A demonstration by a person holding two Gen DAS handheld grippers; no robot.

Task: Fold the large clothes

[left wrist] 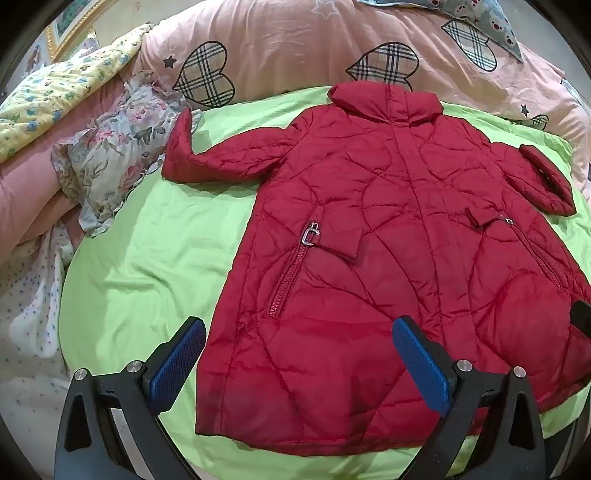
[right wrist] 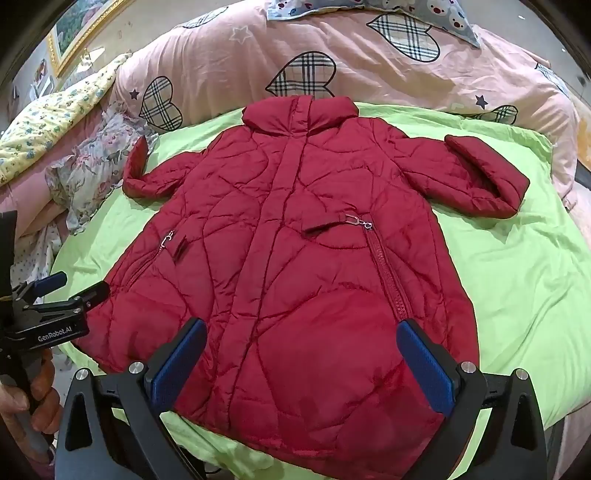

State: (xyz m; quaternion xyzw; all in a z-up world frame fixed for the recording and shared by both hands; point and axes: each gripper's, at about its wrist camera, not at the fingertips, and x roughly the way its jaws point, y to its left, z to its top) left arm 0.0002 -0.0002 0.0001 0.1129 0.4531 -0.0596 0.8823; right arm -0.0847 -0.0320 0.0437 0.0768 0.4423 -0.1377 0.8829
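A red quilted coat is laid out flat, front up, on the green sheet of the bed, collar toward the pink duvet at the far edge. Both the left gripper and right gripper are held over its hem, fingers spread wide, nothing gripped.

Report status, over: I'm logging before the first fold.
Left gripper and right gripper open, empty. Red coat flat on green sheet, unfolded, sleeves out. Floral garment beside left sleeve.
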